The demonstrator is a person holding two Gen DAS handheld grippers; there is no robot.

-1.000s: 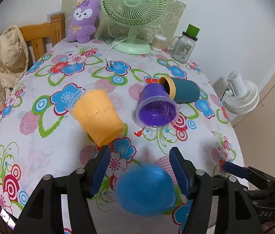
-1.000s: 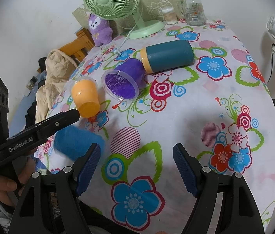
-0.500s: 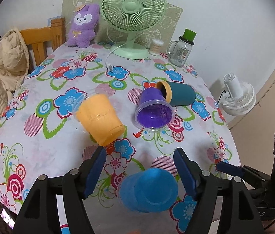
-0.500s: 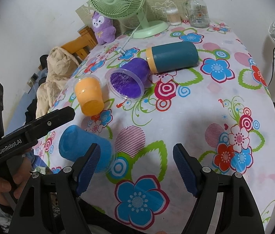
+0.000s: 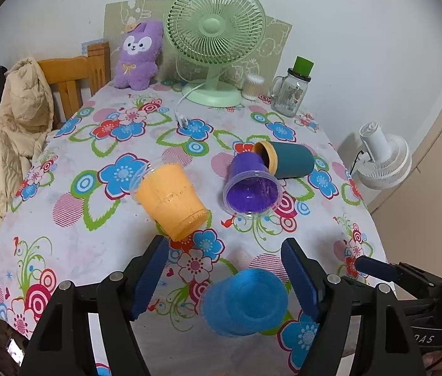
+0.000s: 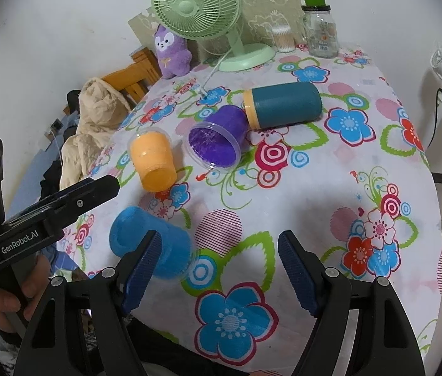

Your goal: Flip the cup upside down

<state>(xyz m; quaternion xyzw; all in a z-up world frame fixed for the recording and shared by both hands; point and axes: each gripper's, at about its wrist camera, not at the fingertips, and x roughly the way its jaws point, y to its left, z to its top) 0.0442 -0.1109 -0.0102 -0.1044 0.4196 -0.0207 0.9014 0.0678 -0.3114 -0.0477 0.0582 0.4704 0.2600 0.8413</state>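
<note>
Your left gripper [image 5: 225, 277] is released, its jaws spread wide above the near edge of the floral tablecloth [image 5: 95, 228]; the blue cup [image 5: 244, 302] stands mouth-down on the cloth between and just below the blue pads [image 5: 150, 277], touching neither; in your right wrist view that same cup [image 6: 152, 244] sits at about 9 o'clock from your right gripper [image 6: 218, 271], partly behind its left pad; your right gripper is likewise released and holds nothing; the orange cup [image 5: 171, 200] lies tilted on its side at 11 o'clock from the blue one, base toward you; the purple cup [image 5: 250, 185] lies on its side at 12 o'clock, mouth toward you, its base against the yellow rim of the teal tumbler [image 5: 288, 159], which also lies on its side; at the far edge stand a green fan [image 5: 214, 40], a purple plush [image 5: 139, 56] and a glass jar [image 5: 290, 94].
</note>
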